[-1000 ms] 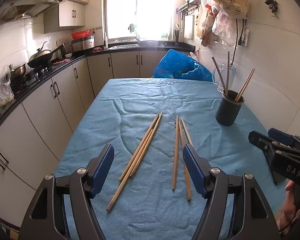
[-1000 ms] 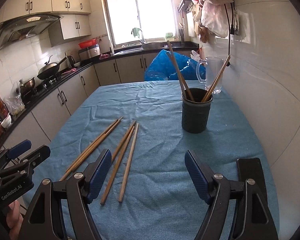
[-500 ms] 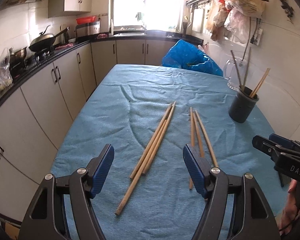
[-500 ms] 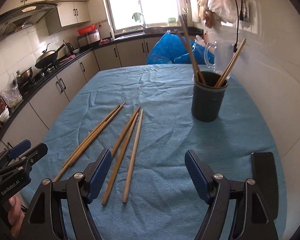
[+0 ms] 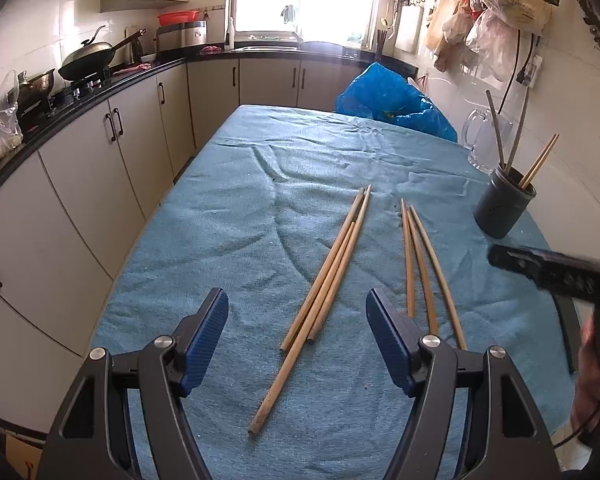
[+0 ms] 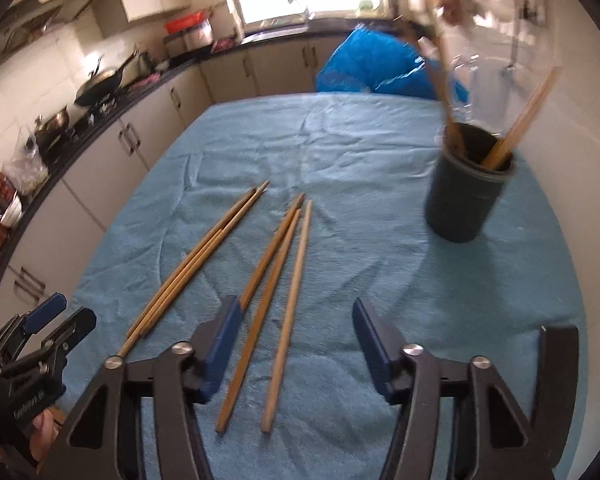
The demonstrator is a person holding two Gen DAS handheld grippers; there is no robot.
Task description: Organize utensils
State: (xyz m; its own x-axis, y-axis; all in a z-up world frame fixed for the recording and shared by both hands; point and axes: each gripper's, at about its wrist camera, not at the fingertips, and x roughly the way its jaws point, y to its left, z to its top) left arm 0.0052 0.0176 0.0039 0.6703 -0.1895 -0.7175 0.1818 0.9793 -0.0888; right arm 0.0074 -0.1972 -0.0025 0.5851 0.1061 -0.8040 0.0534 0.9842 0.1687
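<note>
1. Because the surface is the biggest thing in view, I begin with it: a long table under a blue cloth, carrying all the utensils.
2. The dark holder cup stands upright near the far right edge of the surface, just before a glass jug. A few chopsticks and two grey sticks already stand in it, so I judge that one part of the work is done.
3. The left hand-held gripper has its jaws wide apart and holds nothing; it hangs above the near end of the left bundle.
4. The right hand-held gripper is also spread apart and empty, and two chopsticks of the right bundle lie between its blue pads, below them.
5. The left bundle of chopsticks has three sticks lying close together on the cloth.
6. The right bundle of chopsticks has three more, fanned a little, well apart from the cup.
7. So six chopsticks are left to collect, and I think most of the task remains.
</note>
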